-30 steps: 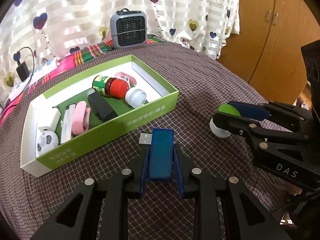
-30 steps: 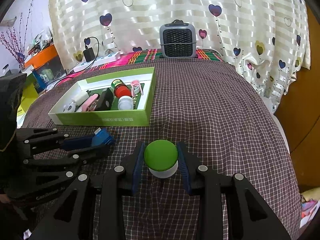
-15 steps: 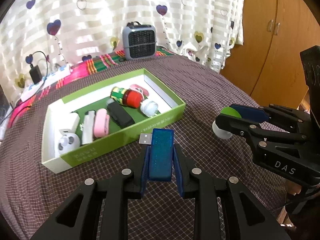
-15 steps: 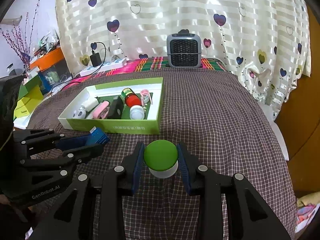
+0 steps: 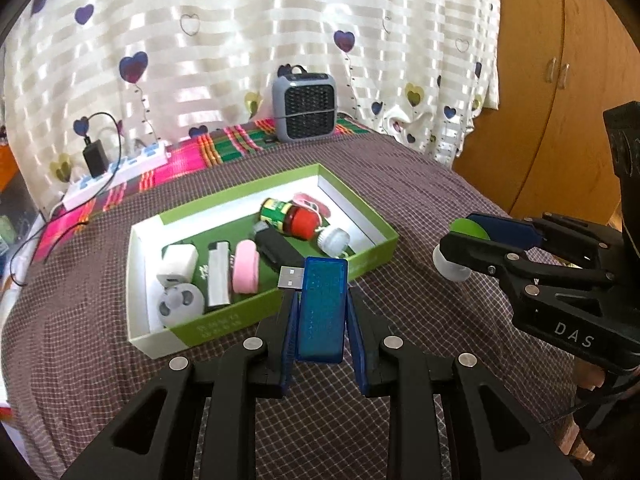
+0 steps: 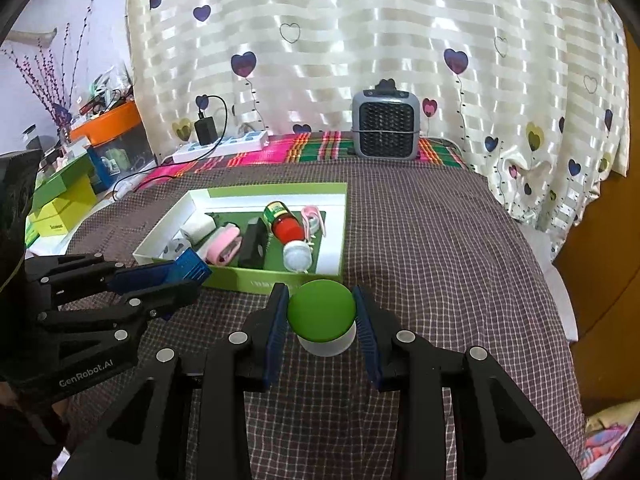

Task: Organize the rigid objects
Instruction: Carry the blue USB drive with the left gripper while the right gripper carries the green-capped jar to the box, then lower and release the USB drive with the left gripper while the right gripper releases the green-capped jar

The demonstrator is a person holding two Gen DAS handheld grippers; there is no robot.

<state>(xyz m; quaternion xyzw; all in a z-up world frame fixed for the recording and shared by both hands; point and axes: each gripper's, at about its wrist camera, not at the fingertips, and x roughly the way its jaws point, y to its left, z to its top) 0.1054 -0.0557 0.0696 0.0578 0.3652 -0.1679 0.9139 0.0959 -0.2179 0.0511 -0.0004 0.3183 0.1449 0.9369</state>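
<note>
1. Left gripper: closed on a blue USB stick, its metal plug pointing toward the box; held above the cloth just in front of the box's near wall.
2. Right gripper: closed on a small white jar with a green lid, pads against the lid's sides; held above the cloth, near the box's right corner.
3. Green box: open, lying on the checked cloth. Already inside: a white cube, a round white piece, a lighter, a pink item, a black block, a red-capped bottle, a small white-capped bottle and a pink clip.
4. Progress, judged: most items are stowed; the two held ones are not yet in. No other loose item shows on the cloth.
5. Free room, judged: white floor along the far and right sides of the box; the middle is crowded.
6. Surroundings: grey fan heater at the back, power strip with a black charger, heart-print curtain, wooden cupboard. All stand well apart from the box.
7. Obstruction, judged: only the near wall of the box to clear, and each gripper close beside the other.
</note>
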